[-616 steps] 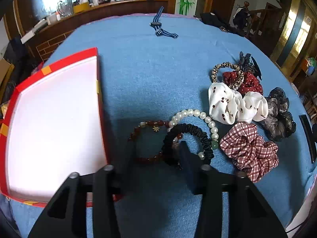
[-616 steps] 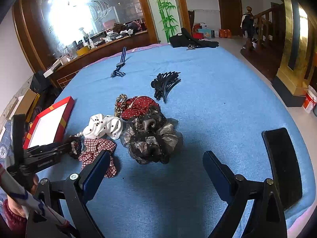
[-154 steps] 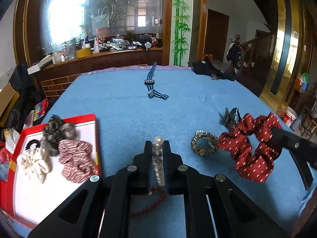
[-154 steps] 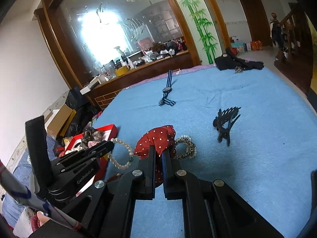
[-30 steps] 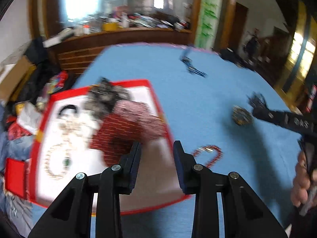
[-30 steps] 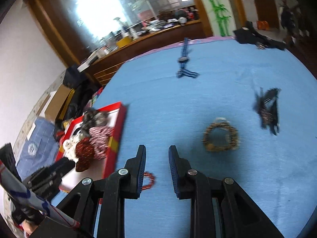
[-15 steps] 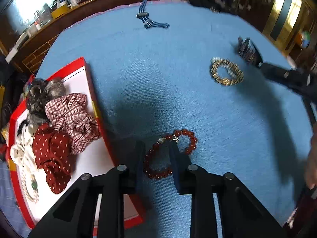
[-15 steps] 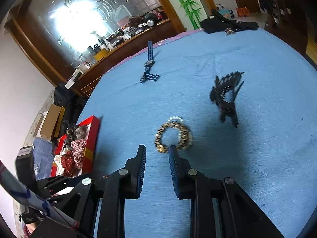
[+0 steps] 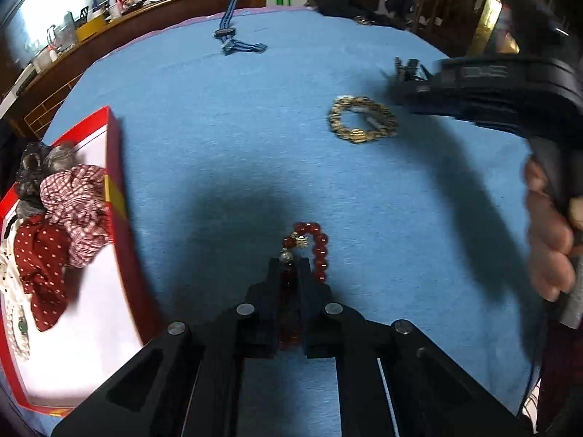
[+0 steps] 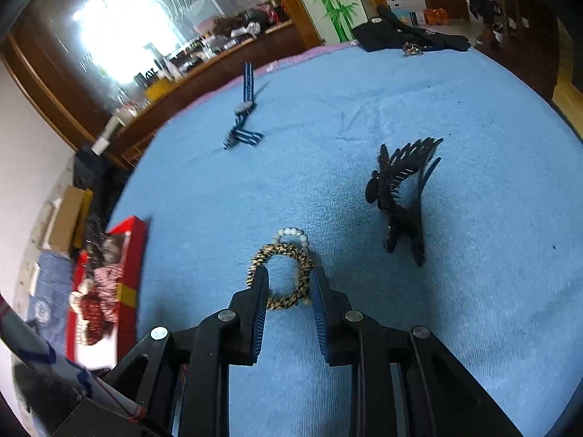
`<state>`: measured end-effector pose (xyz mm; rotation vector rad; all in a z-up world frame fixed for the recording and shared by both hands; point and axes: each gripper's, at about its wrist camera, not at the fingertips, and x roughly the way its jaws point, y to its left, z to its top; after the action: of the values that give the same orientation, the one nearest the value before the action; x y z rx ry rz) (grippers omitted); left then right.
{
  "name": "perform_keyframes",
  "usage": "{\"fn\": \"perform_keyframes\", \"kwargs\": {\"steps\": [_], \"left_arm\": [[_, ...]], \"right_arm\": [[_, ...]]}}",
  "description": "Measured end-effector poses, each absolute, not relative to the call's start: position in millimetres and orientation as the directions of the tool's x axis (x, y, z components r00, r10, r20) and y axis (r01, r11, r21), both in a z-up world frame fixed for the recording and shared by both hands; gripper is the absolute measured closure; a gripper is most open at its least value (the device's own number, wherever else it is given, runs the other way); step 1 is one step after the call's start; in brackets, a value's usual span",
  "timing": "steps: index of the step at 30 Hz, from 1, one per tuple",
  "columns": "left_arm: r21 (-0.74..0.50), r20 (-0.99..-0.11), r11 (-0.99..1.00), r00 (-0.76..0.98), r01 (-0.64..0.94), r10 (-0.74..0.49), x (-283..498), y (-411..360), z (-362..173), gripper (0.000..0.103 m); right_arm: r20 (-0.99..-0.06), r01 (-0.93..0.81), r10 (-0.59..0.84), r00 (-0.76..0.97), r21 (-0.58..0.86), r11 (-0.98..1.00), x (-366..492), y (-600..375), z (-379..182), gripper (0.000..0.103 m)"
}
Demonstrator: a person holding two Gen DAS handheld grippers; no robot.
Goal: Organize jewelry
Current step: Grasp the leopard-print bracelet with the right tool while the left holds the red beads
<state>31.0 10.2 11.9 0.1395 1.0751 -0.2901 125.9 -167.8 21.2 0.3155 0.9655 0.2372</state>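
Left gripper (image 9: 290,273) of mine pinches the red bead bracelet (image 9: 313,251), partly hidden between its fingers; right gripper (image 10: 289,284) is spread around the leopard hair tie (image 10: 280,276).

On the table (image 9: 218,138), the tray (image 9: 116,196) holding scrunchies (image 9: 73,196) lies left of the bead bracelet (image 9: 317,244); the hair tie (image 9: 362,120) lies beyond it, rightward.
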Motion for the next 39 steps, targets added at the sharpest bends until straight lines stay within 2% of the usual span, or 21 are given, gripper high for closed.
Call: {"fn": "perform_keyframes", "kwargs": {"steps": [4,7,10,18,22,39], "left_arm": [[-0.02,-0.874,0.956,0.46,0.293,-0.159,33,7,12,0.096],[-0.028,-0.864,0.957,0.474,0.29,-0.169,37,8,11,0.096],[-0.051,-0.85,0.959,0.492,0.277,-0.187,39,10,10,0.096],[-0.097,-0.821,0.961,0.526,0.259,-0.224,31,19,23,0.096],[-0.099,-0.807,0.962,0.546,0.253,-0.227,26,22,34,0.096],[-0.102,-0.76,0.961,0.603,0.258,-0.242,7,25,78,0.096]], "right_arm": [[-0.797,-0.045,0.27,0.541,0.293,0.955,137,-164,9,0.079],[-0.804,-0.063,0.252,0.539,0.26,0.964,139,-162,3,0.095],[-0.782,-0.08,0.248,0.572,0.248,0.966,133,-163,10,0.097],[-0.613,-0.178,0.361,0.703,0.339,0.924,99,-175,51,0.097],[-0.558,-0.226,0.416,0.718,0.379,0.897,83,-174,61,0.097],[-0.546,-0.265,0.466,0.696,0.408,0.874,70,-167,56,0.097]]}}
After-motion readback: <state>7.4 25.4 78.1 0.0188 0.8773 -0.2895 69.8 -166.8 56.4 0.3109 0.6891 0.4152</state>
